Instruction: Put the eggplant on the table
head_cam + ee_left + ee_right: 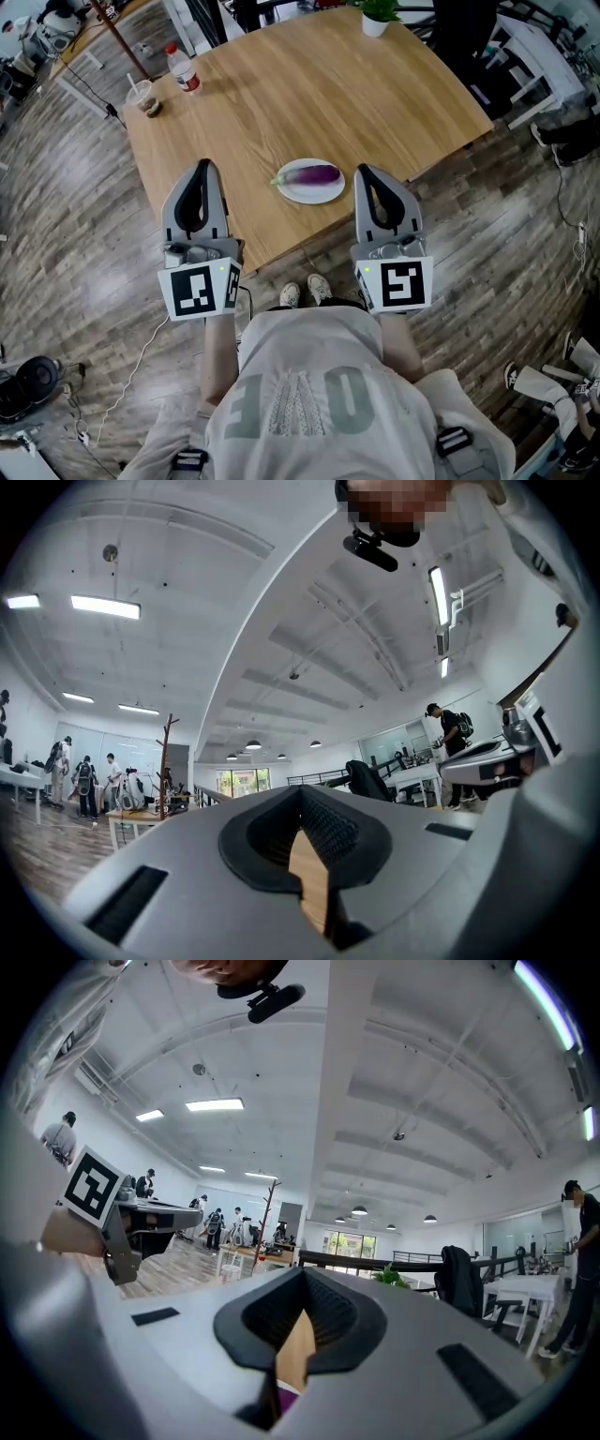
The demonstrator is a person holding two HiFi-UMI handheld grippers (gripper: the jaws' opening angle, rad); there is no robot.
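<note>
On the surface (281,94), the eggplant (312,174) is lying on a white plate (292,193); I am holding left tool (202,169) and right tool (366,174) either side, jaws together, both empty.

- A plastic water bottle (186,70) with a red cap and label stands upright, near a drink cup with a straw (145,97).
- A small potted plant (377,14) in a white pot sits well apart from both.
- A thin white cable (131,375) trails over the grey wood-plank floor (506,206).
- A wooden coat stand (167,757) rises in the room beyond.
</note>
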